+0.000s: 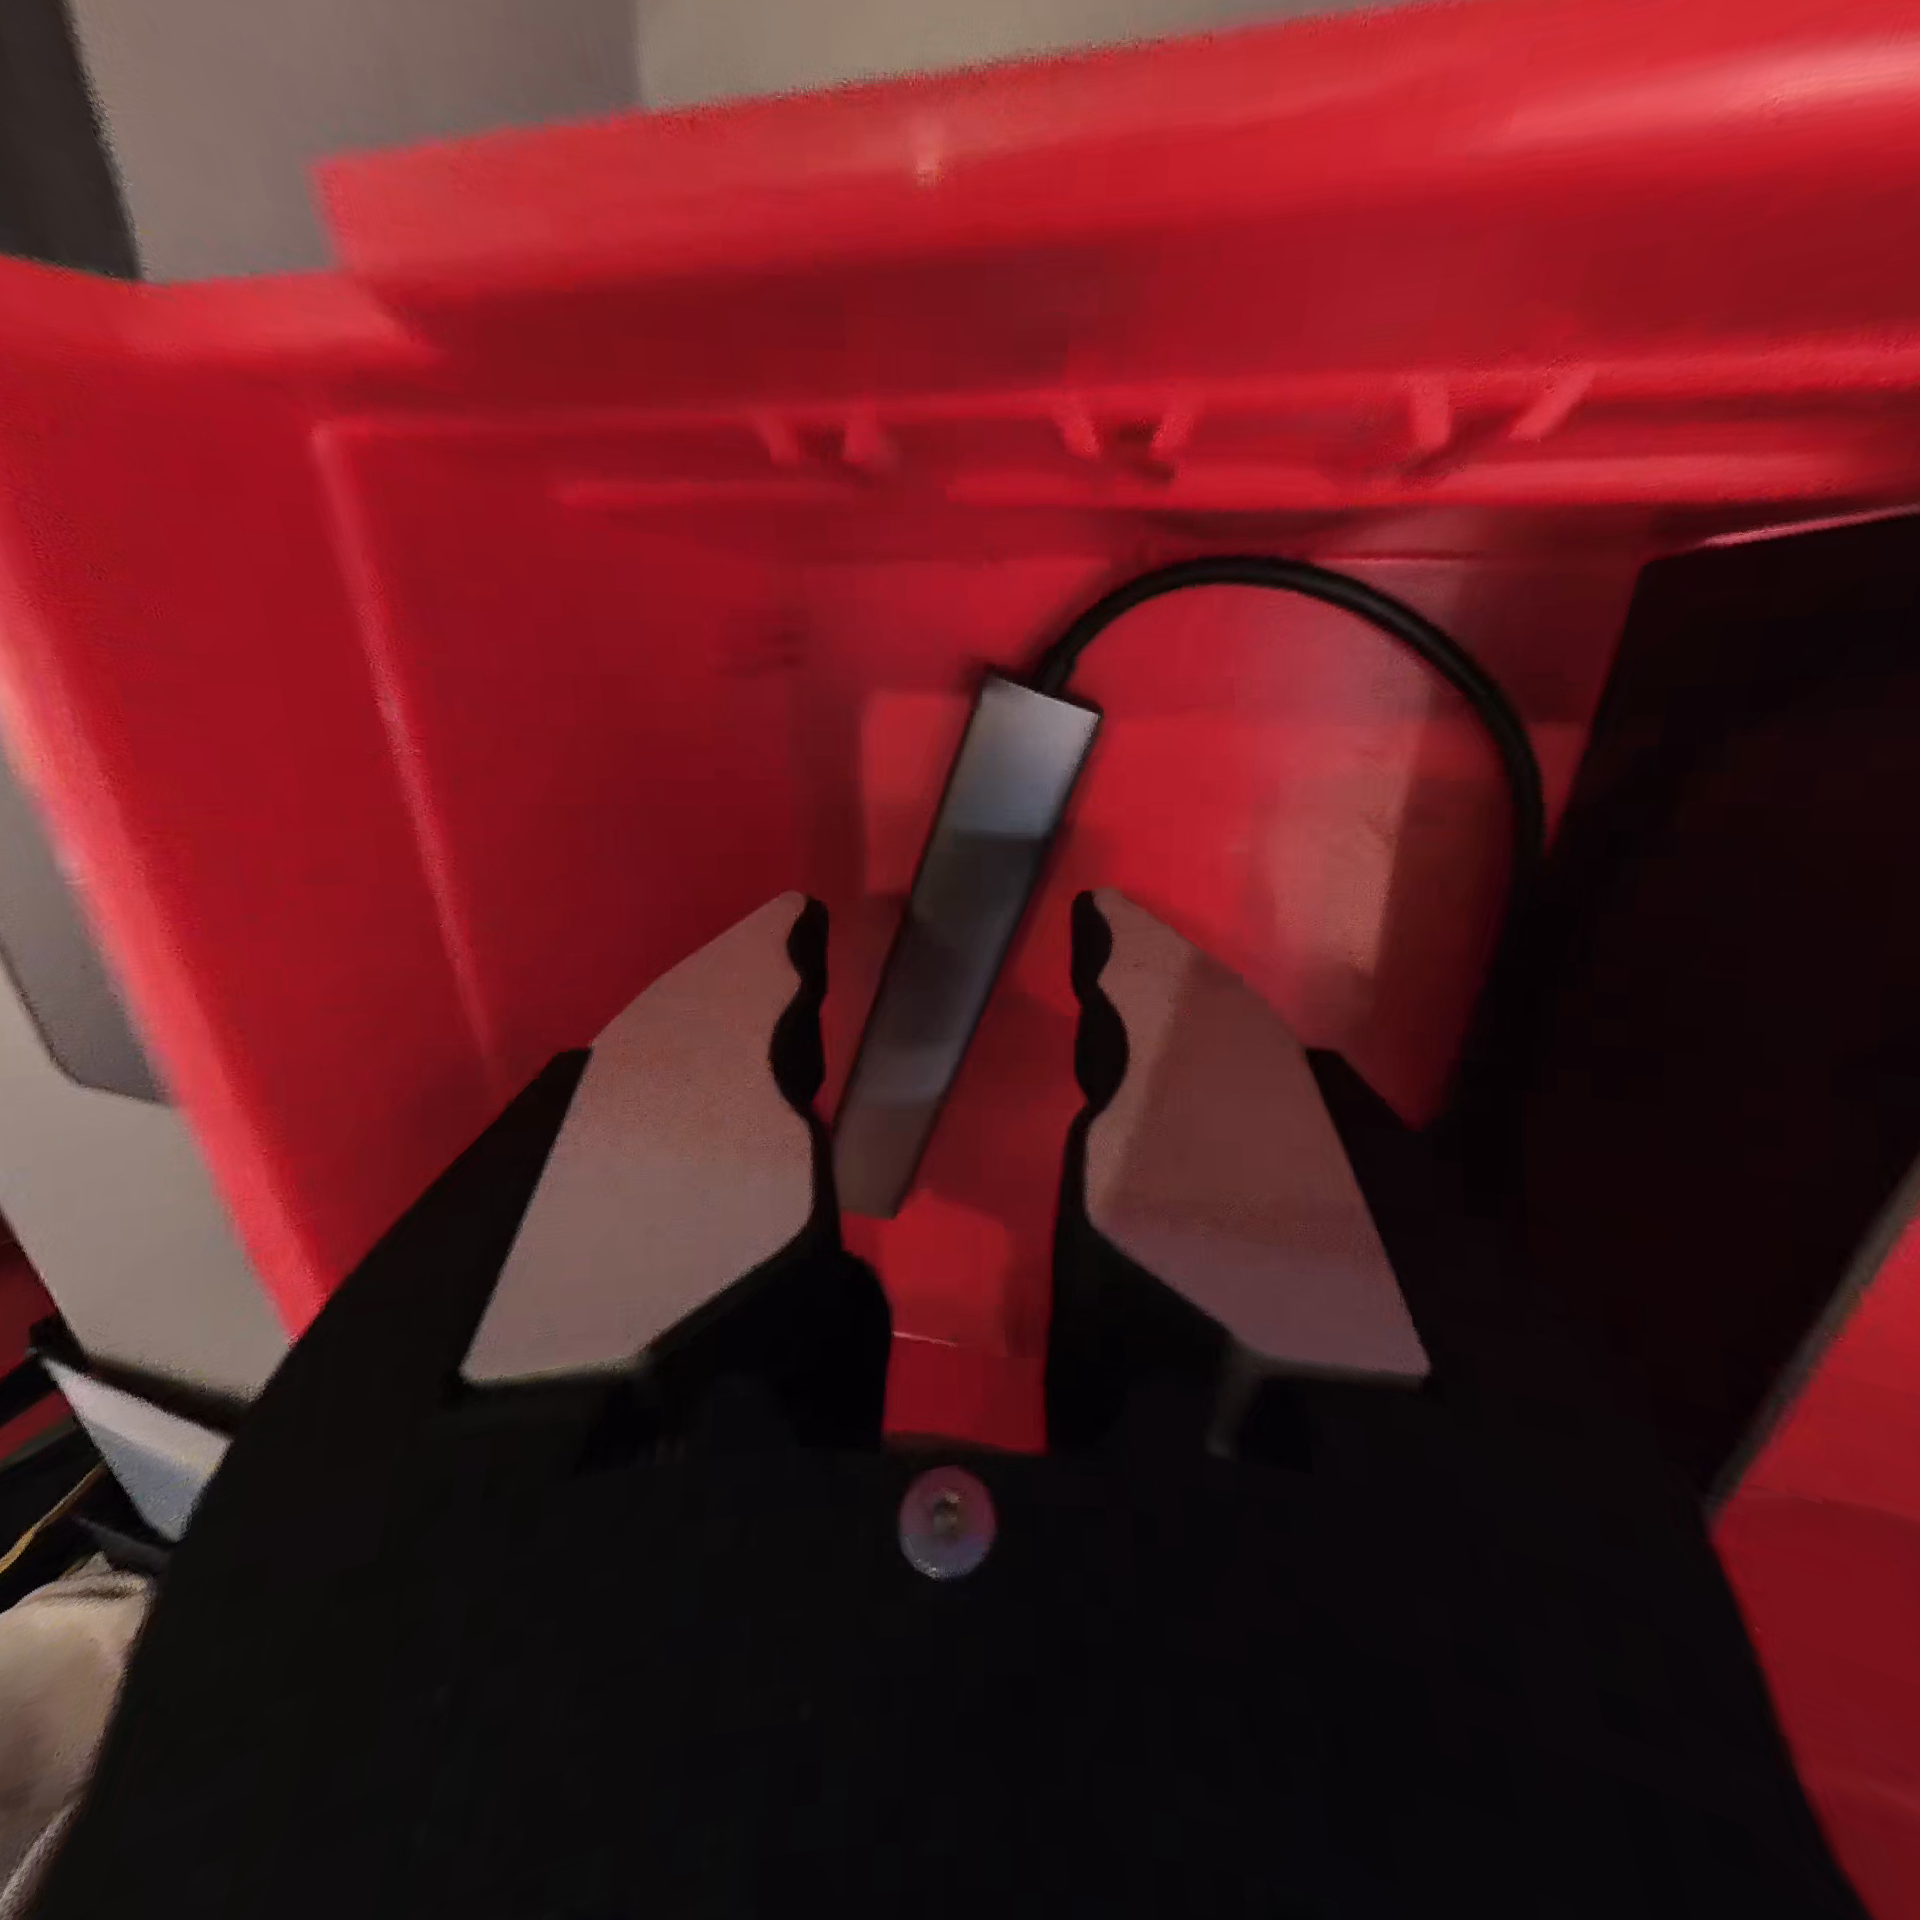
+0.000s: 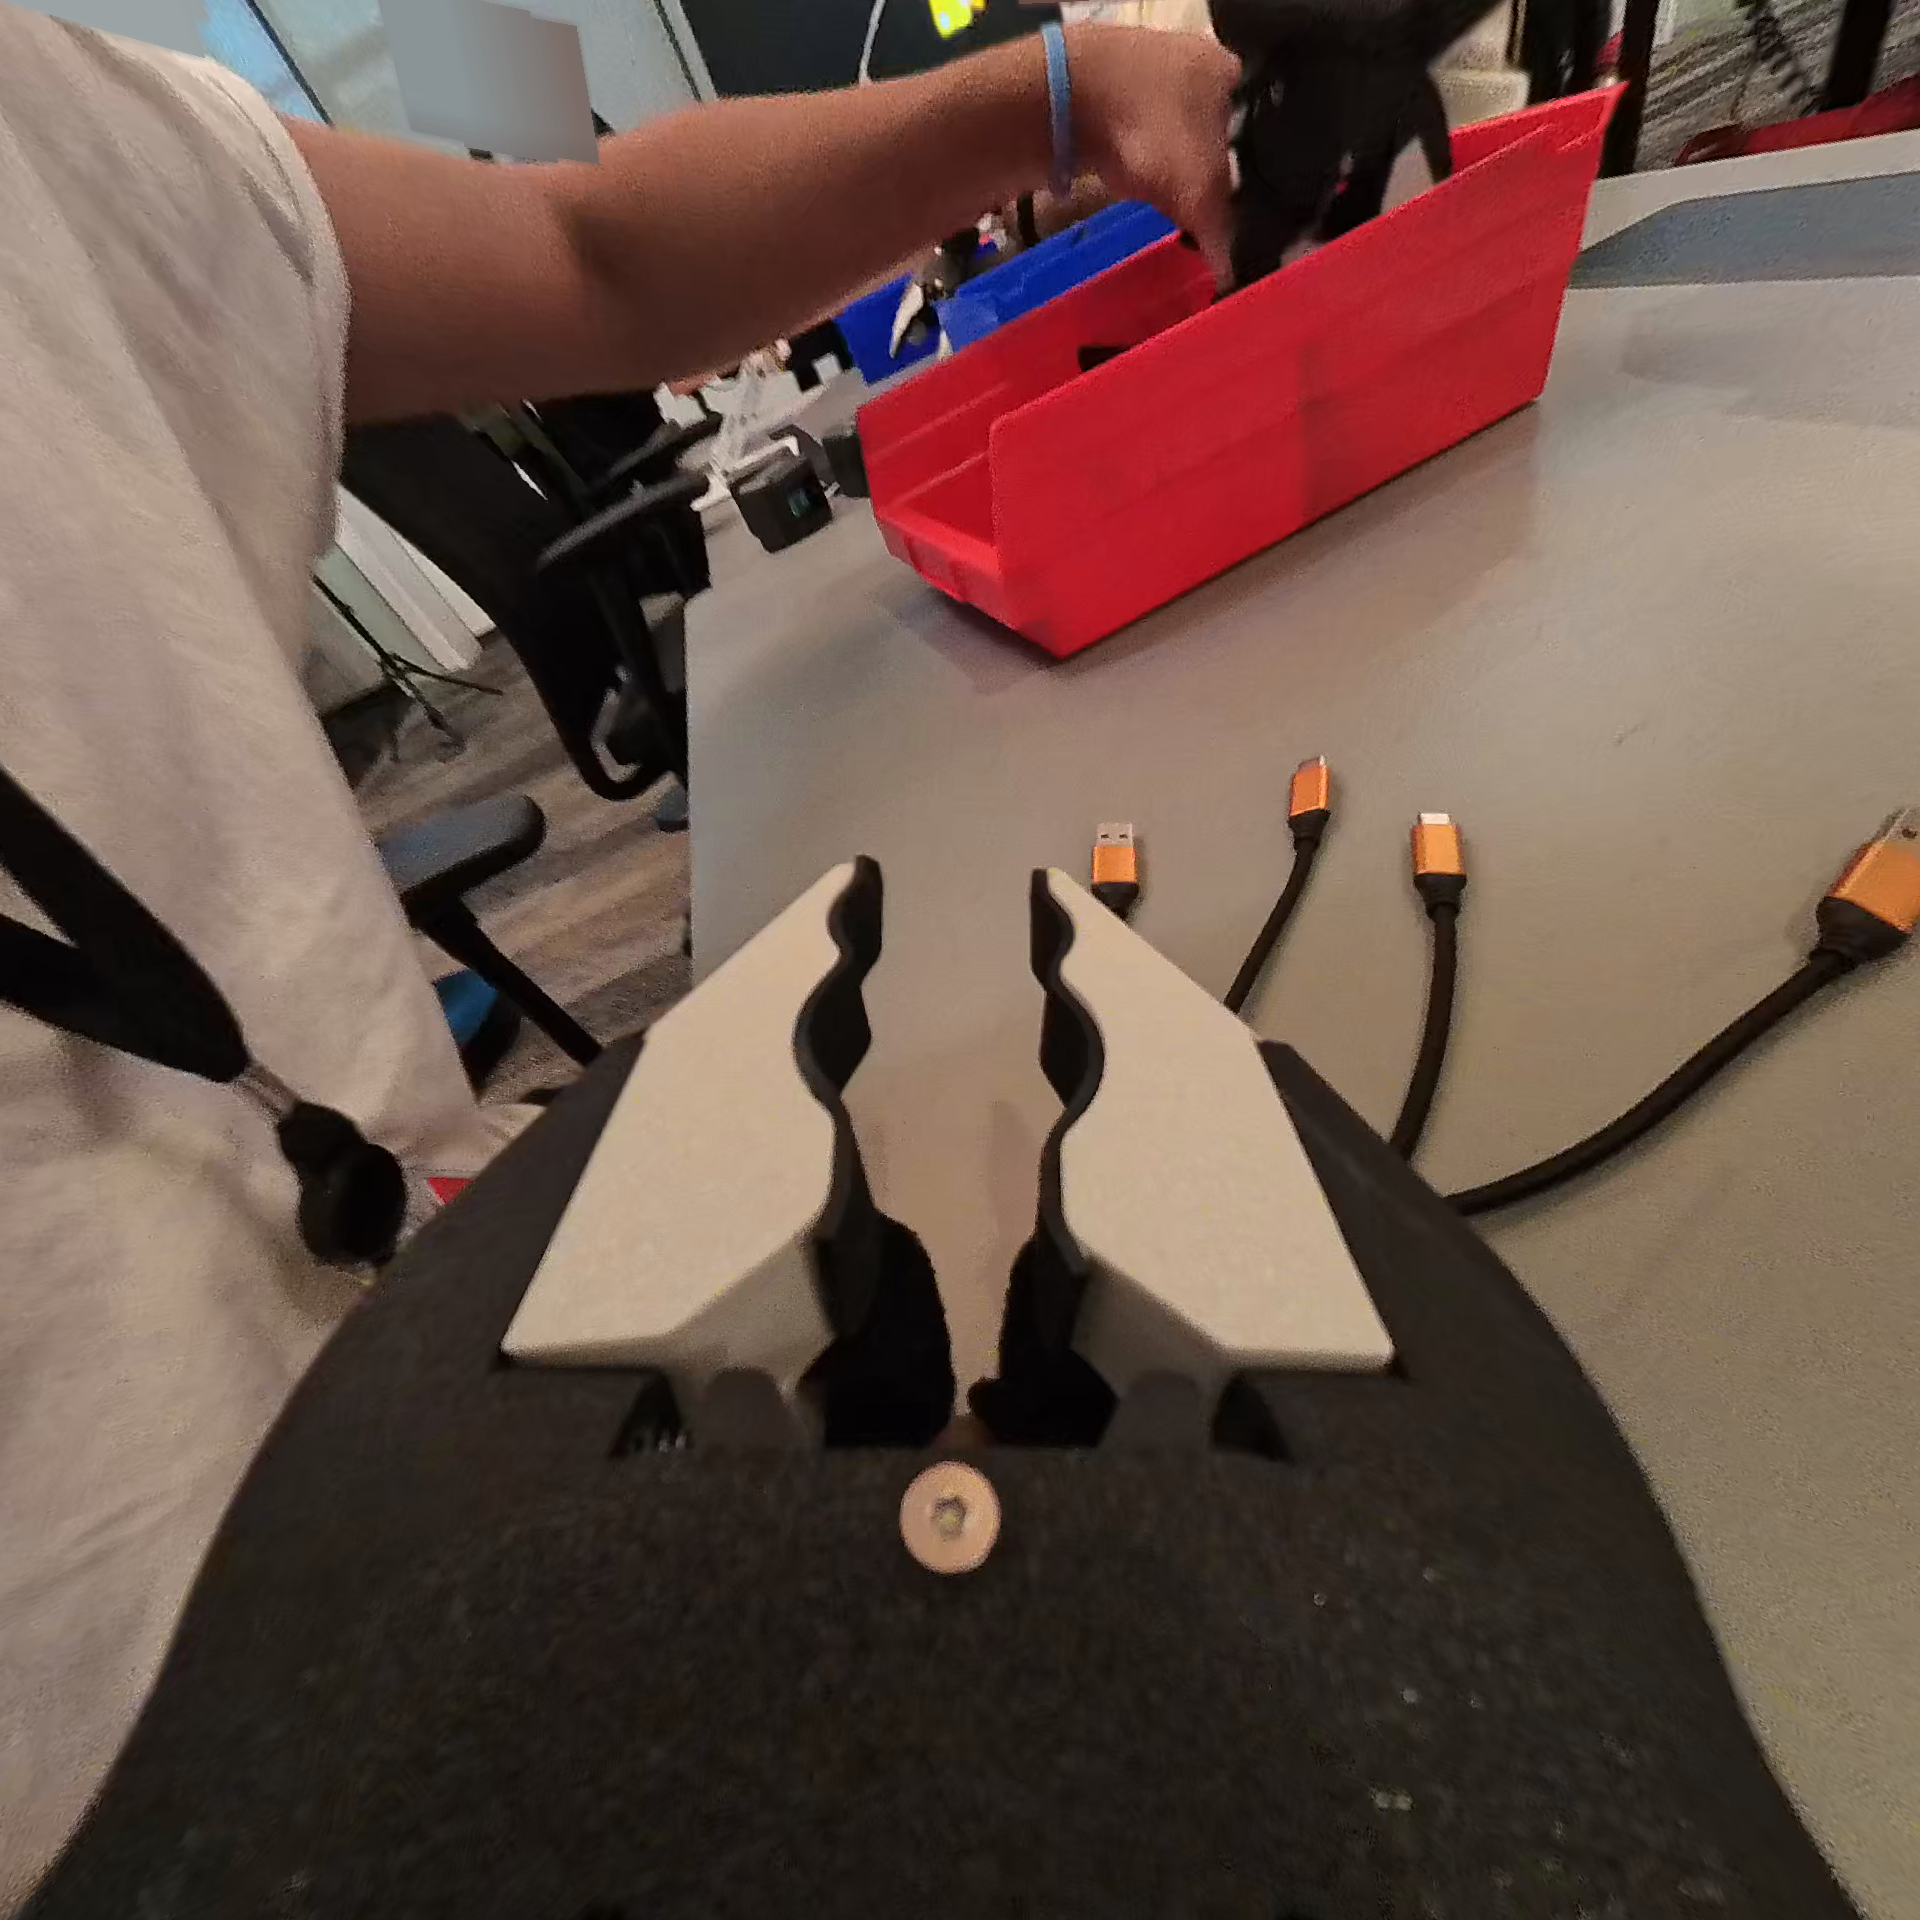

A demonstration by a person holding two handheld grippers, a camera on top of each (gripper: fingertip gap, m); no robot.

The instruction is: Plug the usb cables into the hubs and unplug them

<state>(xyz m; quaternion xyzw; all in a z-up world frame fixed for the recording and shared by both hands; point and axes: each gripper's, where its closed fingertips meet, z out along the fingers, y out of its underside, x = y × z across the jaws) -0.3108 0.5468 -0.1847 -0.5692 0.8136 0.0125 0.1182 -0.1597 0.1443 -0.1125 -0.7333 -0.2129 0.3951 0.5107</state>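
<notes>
In the left wrist view my left gripper [image 1: 948, 914] is inside a red plastic bin [image 1: 582, 665]. Its jaws stand open around a slim grey metal hub [image 1: 971, 935] with a black cable [image 1: 1455, 675] looping to the right; the hub lies on the bin floor between the fingers, not clamped. In the right wrist view my right gripper [image 2: 956, 878] is open and empty, low over the grey table [image 2: 1558, 623]. Several black cables with orange plugs [image 2: 1439, 852] lie just right of it. The red bin [image 2: 1247, 416] stands farther back, with the person's arm [image 2: 727, 239] reaching into it.
A dark object [image 1: 1714, 935] fills the bin's right side in the left wrist view. Blue bins [image 2: 1039, 270] sit behind the red one. Office chairs [image 2: 582, 582] stand off the table's left edge. The person's white shirt [image 2: 156, 623] fills the left. About 45 cm separates my left fingertips from my right.
</notes>
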